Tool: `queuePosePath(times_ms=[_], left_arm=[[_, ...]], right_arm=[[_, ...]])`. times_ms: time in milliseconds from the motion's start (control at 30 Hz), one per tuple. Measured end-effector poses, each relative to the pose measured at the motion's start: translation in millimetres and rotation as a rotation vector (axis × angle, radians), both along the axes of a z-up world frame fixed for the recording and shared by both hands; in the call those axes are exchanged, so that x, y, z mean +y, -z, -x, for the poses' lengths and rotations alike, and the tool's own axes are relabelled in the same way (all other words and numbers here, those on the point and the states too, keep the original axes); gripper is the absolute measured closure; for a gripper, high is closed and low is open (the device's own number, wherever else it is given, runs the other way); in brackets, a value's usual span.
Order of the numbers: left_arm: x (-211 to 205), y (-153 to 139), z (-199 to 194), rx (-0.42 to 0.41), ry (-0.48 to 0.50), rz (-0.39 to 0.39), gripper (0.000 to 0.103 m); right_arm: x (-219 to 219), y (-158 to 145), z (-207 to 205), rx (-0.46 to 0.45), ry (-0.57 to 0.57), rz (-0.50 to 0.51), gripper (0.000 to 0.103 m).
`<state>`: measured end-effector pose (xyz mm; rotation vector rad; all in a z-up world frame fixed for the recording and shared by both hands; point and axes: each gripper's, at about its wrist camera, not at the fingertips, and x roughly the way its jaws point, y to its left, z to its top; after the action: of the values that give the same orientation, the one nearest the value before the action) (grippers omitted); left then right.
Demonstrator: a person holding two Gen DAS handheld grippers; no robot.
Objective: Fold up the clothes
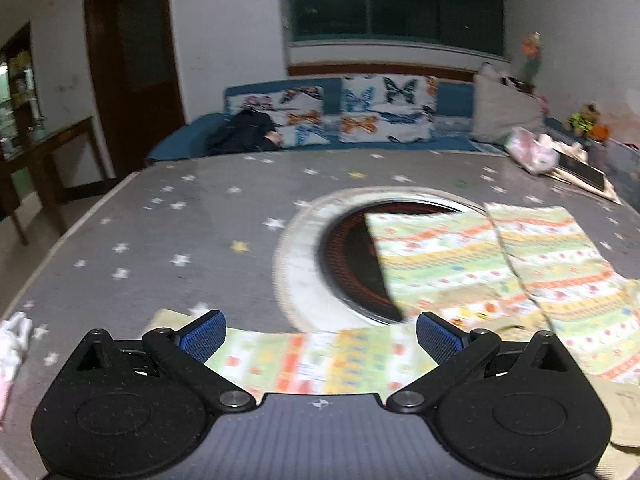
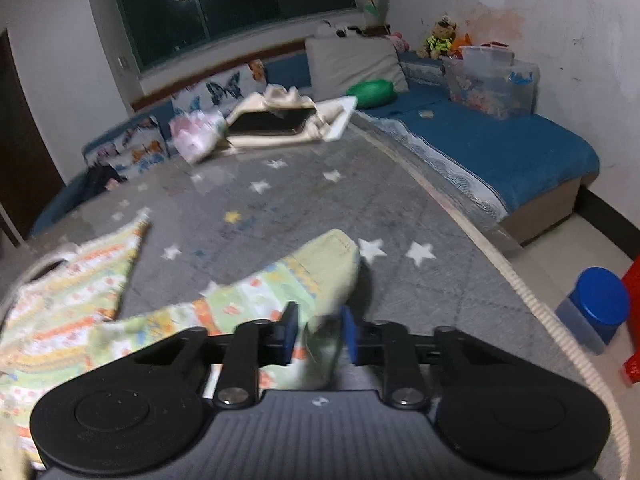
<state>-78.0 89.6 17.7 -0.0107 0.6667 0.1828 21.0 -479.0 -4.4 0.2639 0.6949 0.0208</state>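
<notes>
A small striped garment in green, yellow and orange lies on the grey star-patterned table cover, partly over a round dark opening. One sleeve of it runs across under my left gripper, which is open above it. In the right wrist view the garment lies at the left and its other sleeve reaches to my right gripper, which is shut on the sleeve's lower edge.
A cream cloth bag with a dark tablet and a pink plastic bag lie at the table's far side. A white cloth lies at the left edge. A blue sofa and a blue-lidded container stand to the right.
</notes>
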Motion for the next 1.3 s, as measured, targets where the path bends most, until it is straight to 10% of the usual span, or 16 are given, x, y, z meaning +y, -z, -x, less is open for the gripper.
queuePosePath(times_ms=[667,1033,1300], left_arm=[[-30.7,18.2,-3.0,0.049,0.087,0.098,0.0],[-20.8,18.4,-1.1,0.041,0.066,0.137,0.0],[-18.6,15.1,-2.7,0.033,0.068,0.144,0.0]], right_arm=[[159.6,-90.7,0.8,-0.145,-0.56,-0.317,0.094],[268.5,-88.5,-0.9,-0.096,-0.8,-0.344,0.085],[266.3,-100.7,2.7,-0.11,-0.837,-0.27,0.076]])
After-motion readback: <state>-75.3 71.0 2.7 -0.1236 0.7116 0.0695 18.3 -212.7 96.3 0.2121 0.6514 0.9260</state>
